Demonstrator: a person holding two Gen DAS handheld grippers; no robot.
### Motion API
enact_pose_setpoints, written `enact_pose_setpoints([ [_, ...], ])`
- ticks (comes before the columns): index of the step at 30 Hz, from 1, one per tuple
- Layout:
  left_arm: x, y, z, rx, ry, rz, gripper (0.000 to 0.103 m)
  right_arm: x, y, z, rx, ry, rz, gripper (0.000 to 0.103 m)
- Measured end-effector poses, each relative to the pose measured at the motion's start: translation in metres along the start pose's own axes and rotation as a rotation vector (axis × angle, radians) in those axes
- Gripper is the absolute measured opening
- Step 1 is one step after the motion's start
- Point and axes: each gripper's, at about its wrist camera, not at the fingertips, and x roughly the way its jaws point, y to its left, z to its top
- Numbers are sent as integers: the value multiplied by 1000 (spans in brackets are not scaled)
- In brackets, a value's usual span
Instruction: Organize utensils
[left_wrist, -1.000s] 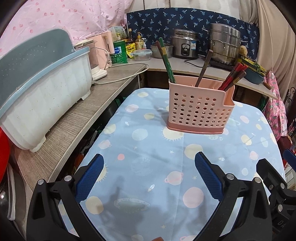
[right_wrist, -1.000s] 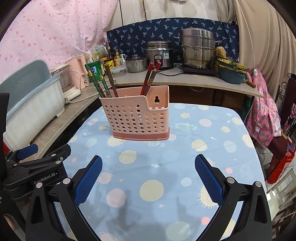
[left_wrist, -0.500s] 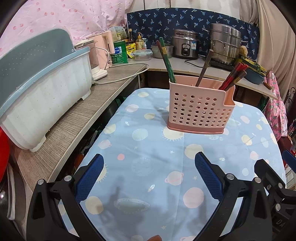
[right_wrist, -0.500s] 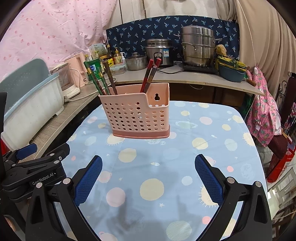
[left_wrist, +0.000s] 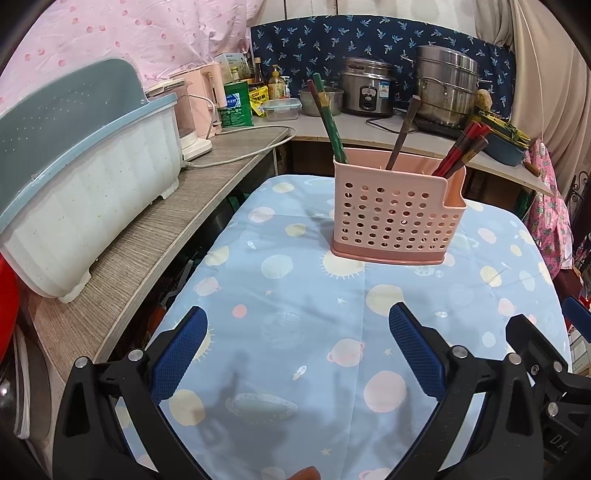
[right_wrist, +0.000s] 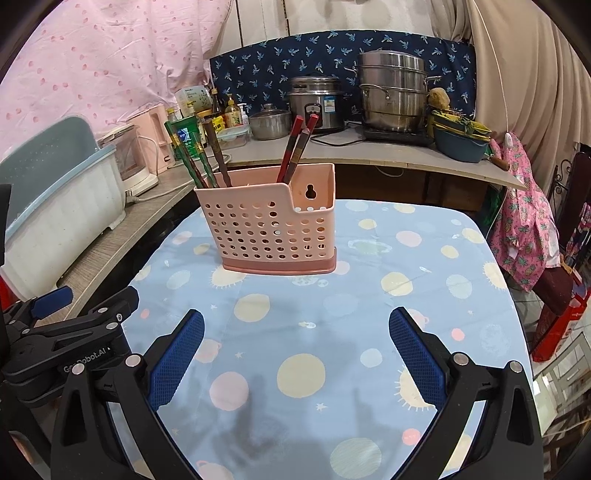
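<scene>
A pink perforated utensil holder (left_wrist: 395, 218) (right_wrist: 269, 229) stands upright on the blue planet-print tablecloth (left_wrist: 310, 295) (right_wrist: 351, 302). Green chopsticks (left_wrist: 330, 122) (right_wrist: 188, 158), a brown chopstick (left_wrist: 402, 133) (right_wrist: 218, 151) and red-and-black chopsticks (left_wrist: 461, 147) (right_wrist: 297, 147) lean in it. My left gripper (left_wrist: 297, 328) is open and empty, well short of the holder. My right gripper (right_wrist: 295, 328) is open too, nothing between its blue pads, also short of the holder. In the right wrist view the left gripper's body shows at the lower left.
A white and blue dish-rack tub (left_wrist: 85, 184) (right_wrist: 59, 206) sits on the wooden counter (left_wrist: 155, 240) to the left. A rice cooker (right_wrist: 317, 101), steel steamer pots (right_wrist: 393, 96), bottles and a pink kettle (left_wrist: 203, 99) line the back counter. Floral cloth (right_wrist: 524, 221) hangs at the right.
Both grippers stay open. The holder appears slightly nearer and lower in the right wrist view; the left wrist view is almost the same.
</scene>
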Motion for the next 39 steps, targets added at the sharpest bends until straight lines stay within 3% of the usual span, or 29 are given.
enact_pose_setpoints([
  [39,1,0,3,-12,1,-45,94,5,0,-2,-11,7,-35,97],
])
